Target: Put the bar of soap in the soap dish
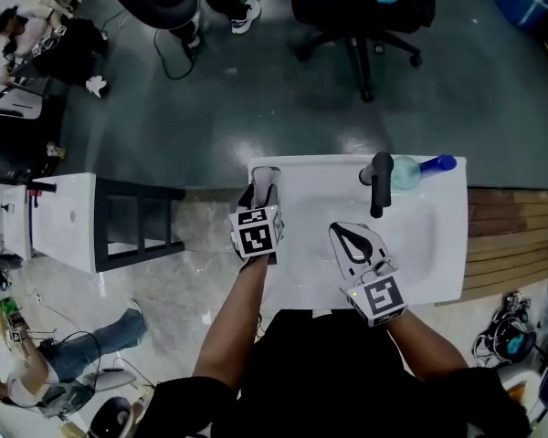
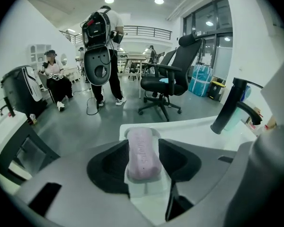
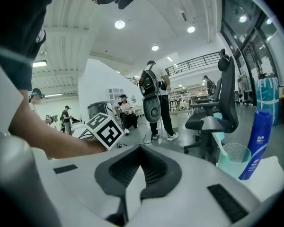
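A pale pink bar of soap [image 2: 143, 152] lies lengthwise in the white soap dish [image 2: 146, 187] at the far left corner of the white sink [image 1: 438, 245]. My left gripper [image 2: 143, 143] straddles the bar, its black pads close beside the bar on either side and not pressing it. In the head view the left gripper [image 1: 263, 188] points down at the dish [image 1: 263, 172]. My right gripper [image 1: 334, 230] hovers over the basin near its front. Its jaws meet at the tips with nothing between them, as the right gripper view [image 3: 140, 148] shows.
A black faucet [image 1: 380, 182] stands at the back of the sink, with a teal cup [image 1: 406, 172] and a blue bottle [image 3: 255, 143] beside it. A white cabinet [image 1: 64, 222] stands left, wooden planks [image 1: 516, 245] right, an office chair [image 1: 361, 16] beyond. People stand in the background.
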### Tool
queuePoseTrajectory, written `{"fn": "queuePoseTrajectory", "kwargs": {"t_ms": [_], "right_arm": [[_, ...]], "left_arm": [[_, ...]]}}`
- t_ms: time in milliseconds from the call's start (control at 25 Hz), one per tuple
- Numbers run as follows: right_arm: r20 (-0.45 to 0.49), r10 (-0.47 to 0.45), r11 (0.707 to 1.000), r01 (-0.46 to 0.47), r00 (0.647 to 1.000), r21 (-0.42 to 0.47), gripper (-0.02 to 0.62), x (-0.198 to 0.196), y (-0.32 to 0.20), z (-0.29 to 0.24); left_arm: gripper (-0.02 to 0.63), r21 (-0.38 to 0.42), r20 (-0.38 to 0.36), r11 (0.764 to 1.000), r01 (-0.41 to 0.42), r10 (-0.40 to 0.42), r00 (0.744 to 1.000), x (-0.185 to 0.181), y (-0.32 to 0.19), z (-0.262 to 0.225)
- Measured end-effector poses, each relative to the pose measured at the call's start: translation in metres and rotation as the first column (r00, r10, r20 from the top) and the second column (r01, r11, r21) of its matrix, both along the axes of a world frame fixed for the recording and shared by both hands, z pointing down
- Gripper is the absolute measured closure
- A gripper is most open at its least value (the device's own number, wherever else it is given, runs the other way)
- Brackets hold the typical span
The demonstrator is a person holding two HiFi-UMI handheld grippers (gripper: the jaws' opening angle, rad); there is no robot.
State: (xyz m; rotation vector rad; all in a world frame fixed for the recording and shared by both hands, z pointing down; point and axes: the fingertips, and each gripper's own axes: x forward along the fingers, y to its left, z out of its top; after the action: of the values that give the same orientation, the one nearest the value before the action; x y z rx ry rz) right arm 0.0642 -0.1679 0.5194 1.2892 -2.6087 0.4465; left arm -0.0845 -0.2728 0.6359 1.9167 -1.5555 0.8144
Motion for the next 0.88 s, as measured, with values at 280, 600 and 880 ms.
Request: {"fn": "queuePoseTrajectory", "kwargs": {"t_ms": [280,600,880], "right_arm": [[-0.009,0.004,1.000,-0.003,1.000,0.023,0.589,-0.003,0.000,-0.005],[-0.048,0.032,0.996,-0.028,0.998,0.079,0.589,-0.006,-0.012,-0.025],[-0.035,0.044,0.988,-0.039,0.998,0.151,0.589,-0.012,-0.016,-0.046]], "left_arm": [[0.391,0.076,-0.034,0.997,0.004,-0.001,0.999,-0.002,0.004,-0.025],[0.433,0.226,-0.066,0.974,-0.014,0.030,0.997,-0.004,0.020,-0.079],[0.580,0.331,-0.120,0.943,0.033,0.007,0.993,-0.012,0.048,-0.128]]}}
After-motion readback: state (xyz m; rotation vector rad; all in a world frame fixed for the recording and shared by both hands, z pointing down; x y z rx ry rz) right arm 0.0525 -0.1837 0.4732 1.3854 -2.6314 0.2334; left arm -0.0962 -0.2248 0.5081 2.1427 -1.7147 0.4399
